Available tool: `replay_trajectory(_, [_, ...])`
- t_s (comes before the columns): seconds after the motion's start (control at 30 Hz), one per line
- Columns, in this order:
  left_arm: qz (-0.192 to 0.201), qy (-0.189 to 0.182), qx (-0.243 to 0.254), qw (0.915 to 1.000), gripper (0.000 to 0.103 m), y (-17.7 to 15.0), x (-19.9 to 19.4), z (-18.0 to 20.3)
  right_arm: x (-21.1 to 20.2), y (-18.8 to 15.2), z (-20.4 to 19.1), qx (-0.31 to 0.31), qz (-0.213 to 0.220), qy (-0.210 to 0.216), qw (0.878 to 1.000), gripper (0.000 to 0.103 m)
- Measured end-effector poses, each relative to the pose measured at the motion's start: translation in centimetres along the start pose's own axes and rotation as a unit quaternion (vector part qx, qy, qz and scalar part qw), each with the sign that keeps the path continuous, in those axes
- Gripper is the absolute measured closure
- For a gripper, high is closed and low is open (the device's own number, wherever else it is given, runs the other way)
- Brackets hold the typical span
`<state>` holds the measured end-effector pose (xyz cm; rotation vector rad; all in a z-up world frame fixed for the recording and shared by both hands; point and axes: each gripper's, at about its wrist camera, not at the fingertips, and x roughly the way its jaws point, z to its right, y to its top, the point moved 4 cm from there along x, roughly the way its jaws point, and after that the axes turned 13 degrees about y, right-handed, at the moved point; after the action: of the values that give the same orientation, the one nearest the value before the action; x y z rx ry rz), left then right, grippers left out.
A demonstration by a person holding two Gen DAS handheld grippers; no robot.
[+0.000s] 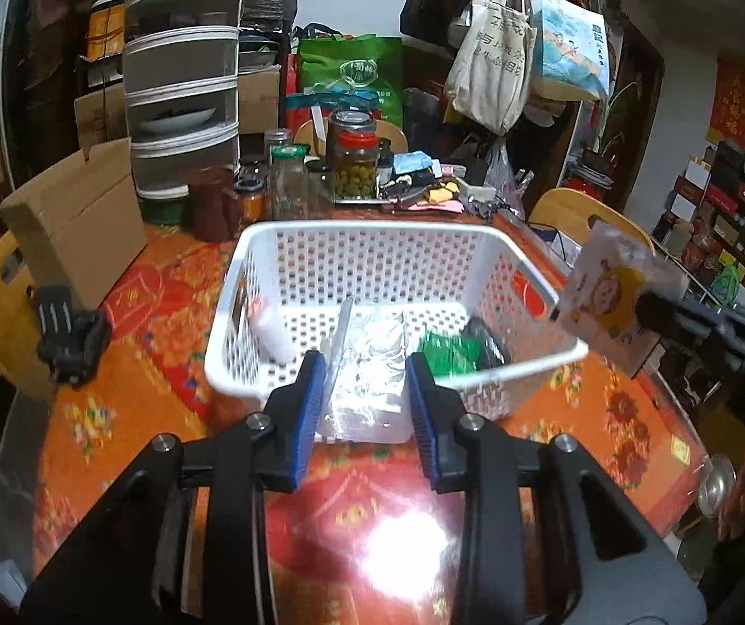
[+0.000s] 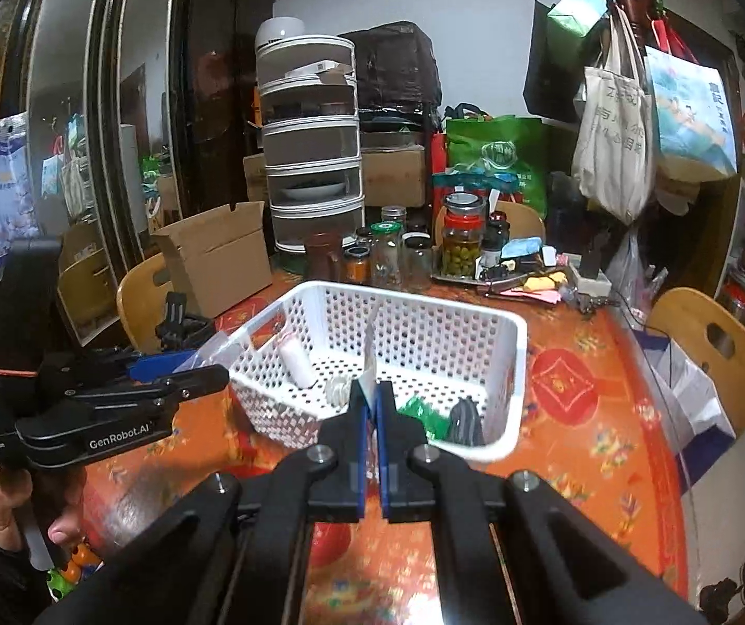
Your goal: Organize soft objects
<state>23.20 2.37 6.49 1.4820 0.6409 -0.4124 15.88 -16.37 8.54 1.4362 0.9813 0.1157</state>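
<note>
The left gripper [image 1: 364, 390] hangs with jaws wide apart over the near rim of the white basket [image 1: 508, 255], a clear crinkled bag [image 1: 367, 396] between its pads but not pinched. The right gripper [image 2: 371, 411] is clamped on a flat packet with a yellow cartoon face [image 1: 615, 294], held above the basket's right rim. Inside lie a white roll [image 1: 273, 333], a green packet [image 1: 448, 351] and a dark item [image 1: 487, 346]. Glass jars [image 1: 354, 161] crowd the table's far side.
</note>
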Motion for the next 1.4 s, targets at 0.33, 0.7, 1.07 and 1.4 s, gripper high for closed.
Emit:
replay_trajectory(0.33, [-0.078,0.032,0.017,0.9963,0.073,4.7,10.2,1.7,8.3,2.5,4.3,0.043,-0.061,0.01,0.997,0.101])
replay_trajectory(0.7, [-0.148,0.049,0.03,0.9874,0.073,2.3,18.5,1.9,17.2,-1.1,8.1,0.088,-0.152,0.005,0.984,0.101])
replay_trajectory(1.07, [-0.124,0.031,0.017,0.9916,0.027,1.9,17.2,2.0,17.7,-1.8,8.2,0.073,-0.164,-0.018,0.984,0.056])
replay_trajectory(1.4, [-0.074,0.043,0.035,0.9957,0.008,2.4,12.6,2.2,13.1,-0.7,7.7,0.068,-0.118,-0.02,0.991,0.024])
